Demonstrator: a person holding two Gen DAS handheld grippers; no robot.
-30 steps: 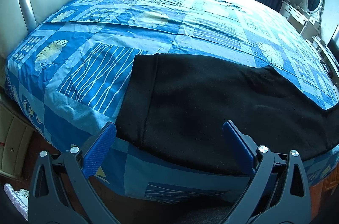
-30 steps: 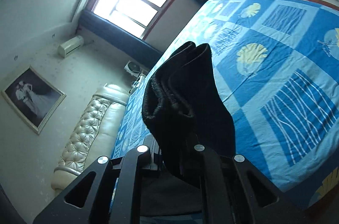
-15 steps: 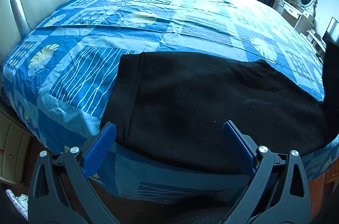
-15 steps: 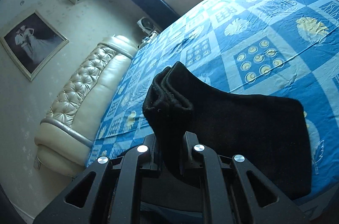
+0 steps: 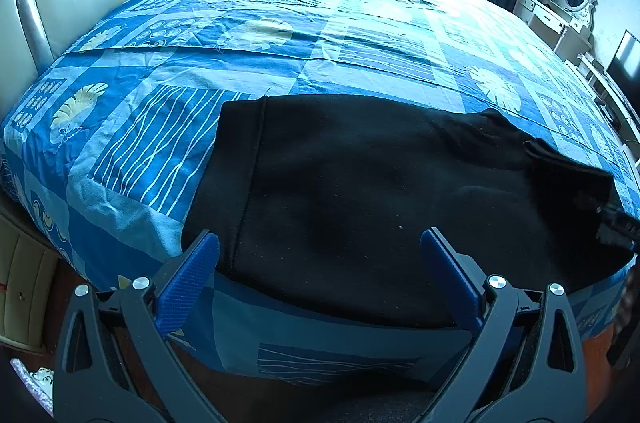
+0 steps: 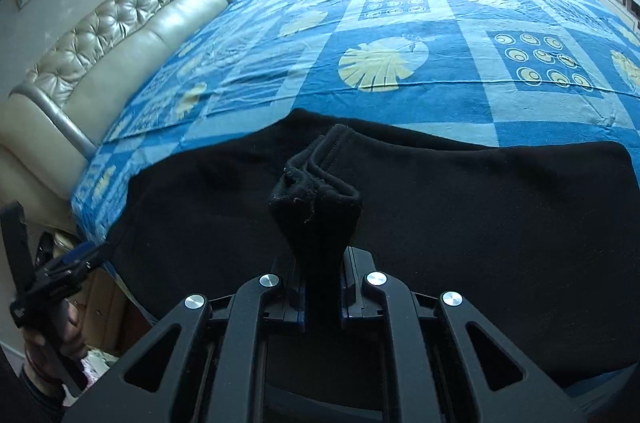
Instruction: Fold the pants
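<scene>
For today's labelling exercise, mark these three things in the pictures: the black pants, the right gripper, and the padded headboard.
black pants [image 5: 360, 191]: left wrist view, flat middle of the cloth.
right gripper [image 6: 320, 287]: right wrist view, between the fingertips, shut on bunched cloth.
padded headboard [image 6: 100, 55]: right wrist view, tufted upper cushion.

1. Left gripper [image 5: 319, 255]: black triangular-cutout arms, silver round screws, blue ribbed pads [image 5: 188, 279].
2. Right gripper [image 6: 322, 297]: the same black frame, four silver screws, thin blue pad edges.
3. Hand [image 6: 48, 359]: dark sleeve at the wrist.
</scene>
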